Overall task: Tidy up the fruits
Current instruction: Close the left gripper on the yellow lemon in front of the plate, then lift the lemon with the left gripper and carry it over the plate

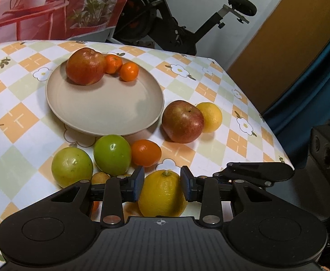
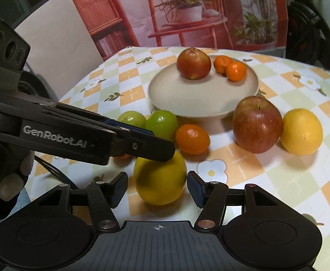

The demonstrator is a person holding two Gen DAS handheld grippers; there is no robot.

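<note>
A beige plate (image 1: 101, 113) (image 2: 176, 99) holds a red apple (image 1: 84, 66) (image 2: 193, 63) and two small oranges (image 1: 128, 71) (image 2: 235, 71). On the tablecloth lie a second red apple (image 1: 182, 122) (image 2: 257, 124), a yellow citrus (image 1: 211, 117) (image 2: 301, 131), a mandarin (image 1: 145, 152) (image 2: 192, 139), two green fruits (image 1: 112, 154) (image 2: 162, 125) and a yellow lemon (image 1: 162, 194) (image 2: 160, 178). My left gripper (image 1: 162, 186) has its pads on either side of the lemon, touching it; it enters the right wrist view (image 2: 151, 144) from the left. My right gripper (image 2: 157, 188) is open around the same lemon.
The table has a checked floral cloth (image 1: 18, 117) with its right edge (image 1: 266, 117) near a blue curtain. A small orange fruit (image 1: 100, 178) lies behind my left finger. An exercise bike (image 1: 176, 22) and a printed backdrop (image 2: 187, 11) stand behind the table.
</note>
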